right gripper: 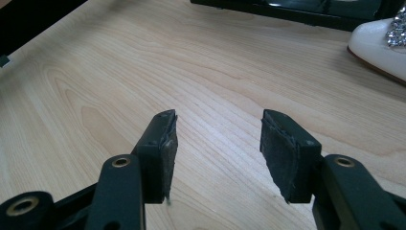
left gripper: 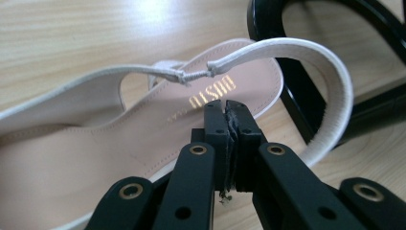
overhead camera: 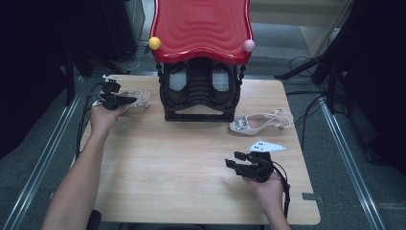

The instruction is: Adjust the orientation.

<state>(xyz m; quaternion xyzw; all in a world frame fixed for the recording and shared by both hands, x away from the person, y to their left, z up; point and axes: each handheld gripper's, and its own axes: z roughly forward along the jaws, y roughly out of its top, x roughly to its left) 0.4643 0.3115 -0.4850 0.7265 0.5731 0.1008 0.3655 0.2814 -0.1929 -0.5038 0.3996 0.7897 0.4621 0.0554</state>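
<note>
Now the left claw (overhead camera: 128, 100) sits at the bench's (overhead camera: 191, 163) far left, its jaws pressed together on the side edge of a pale slingback shoe (overhead camera: 139, 98), just left of the black rack (overhead camera: 200, 93) under a red top (overhead camera: 201, 26). From the left gripper view, the shoe's strap (left gripper: 306, 52) arches over the jaws. Nearer the front right, the right claw (overhead camera: 235, 159) stands apart over bare wood, gripping nothing. Beyond it lies a second shoe (overhead camera: 261, 122) beside the rack.
</note>
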